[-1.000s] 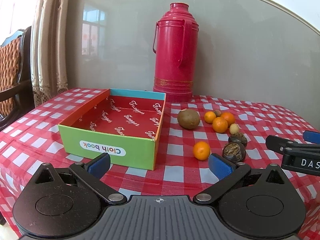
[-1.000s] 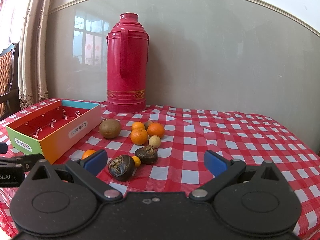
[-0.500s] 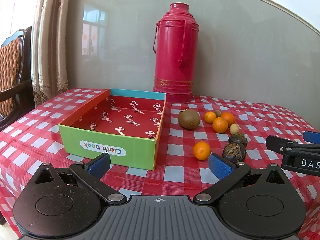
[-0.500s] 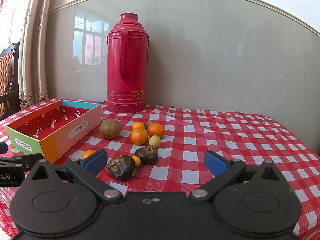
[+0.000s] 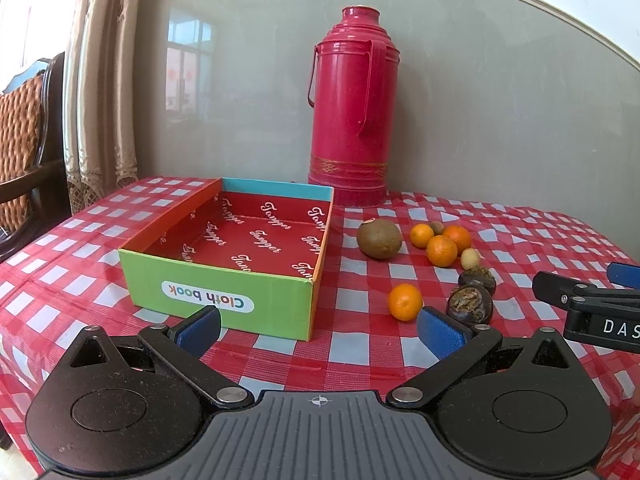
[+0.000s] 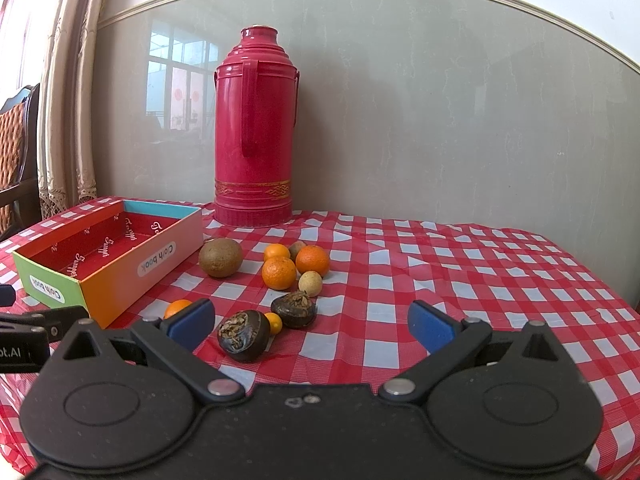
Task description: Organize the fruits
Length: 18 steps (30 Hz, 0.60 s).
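Nothing had moved across the last second: both views matched the earlier frames, fruit and box in the same places, both grippers holding position.

Left gripper [image 5: 319, 330] hung low over the near table edge, blue pads wide apart, nothing between them. Box [image 5: 224, 298] sat just ahead of its left pad, open, red inside, no fruit in it. A lone orange [image 5: 405, 302] lay just ahead of the right pad [image 5: 440, 336], on the checked cloth [image 5: 360, 356] beside the box's near right corner. Right of that orange, two dark fruits [image 5: 469, 305], one behind the other.

Right gripper [image 6: 310, 322] also stood with fingers spread and empty. Nearest dark fruit [image 6: 244, 335] lay between the pads, closer to the left one; a small orange fruit [image 6: 274, 323] touched its right side, and the second dark fruit [image 6: 294, 311] sat just behind. The lone orange [image 6: 178, 308] was half hidden behind the left pad.

Further back, well clear of both grippers: a brown fruit [image 6: 221, 258] near the box's far right corner, and a cluster of three oranges [image 6: 279, 273] with a pale small fruit [image 6: 310, 283] at its near right edge and a dull one behind it. Red flask [image 6: 255, 128] stood upright at the wall, behind the cluster.

From the left view, the tip of the right gripper [image 5: 588, 308] showed at the right edge, right of the dark fruits.
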{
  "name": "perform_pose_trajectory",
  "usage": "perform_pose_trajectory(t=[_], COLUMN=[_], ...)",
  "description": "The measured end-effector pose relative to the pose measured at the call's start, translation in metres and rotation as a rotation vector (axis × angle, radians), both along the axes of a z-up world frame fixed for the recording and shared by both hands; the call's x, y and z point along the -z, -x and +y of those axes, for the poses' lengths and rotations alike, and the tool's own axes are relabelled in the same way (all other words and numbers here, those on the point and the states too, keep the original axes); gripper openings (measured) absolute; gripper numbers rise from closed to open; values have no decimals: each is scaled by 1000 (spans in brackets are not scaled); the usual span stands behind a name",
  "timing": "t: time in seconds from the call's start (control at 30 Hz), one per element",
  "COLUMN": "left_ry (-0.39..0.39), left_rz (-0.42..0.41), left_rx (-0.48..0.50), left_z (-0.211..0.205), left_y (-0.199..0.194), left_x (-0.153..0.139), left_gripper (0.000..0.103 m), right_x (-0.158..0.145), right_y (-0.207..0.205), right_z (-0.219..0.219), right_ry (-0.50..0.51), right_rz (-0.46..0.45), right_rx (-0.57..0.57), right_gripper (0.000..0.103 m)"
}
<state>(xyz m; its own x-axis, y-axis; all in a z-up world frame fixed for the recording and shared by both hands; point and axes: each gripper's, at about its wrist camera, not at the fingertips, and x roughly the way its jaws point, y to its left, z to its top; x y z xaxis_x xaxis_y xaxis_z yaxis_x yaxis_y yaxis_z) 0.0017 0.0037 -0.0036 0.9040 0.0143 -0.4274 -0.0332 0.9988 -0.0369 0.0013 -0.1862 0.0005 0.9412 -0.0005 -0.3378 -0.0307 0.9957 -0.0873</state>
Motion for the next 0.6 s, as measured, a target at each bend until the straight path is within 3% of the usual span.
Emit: perform_pose_trajectory(t=[0.6], left_ry=[-10], left_rz=[1], left_rx=[-9], left_z=[-1], left_y=[0], left_x=[0], left_gripper=[103], right_x=[1], right_y=[1], right_z=[2], right_ry=[1], right_rz=[-1], right_rx=[-6], right_gripper=[97])
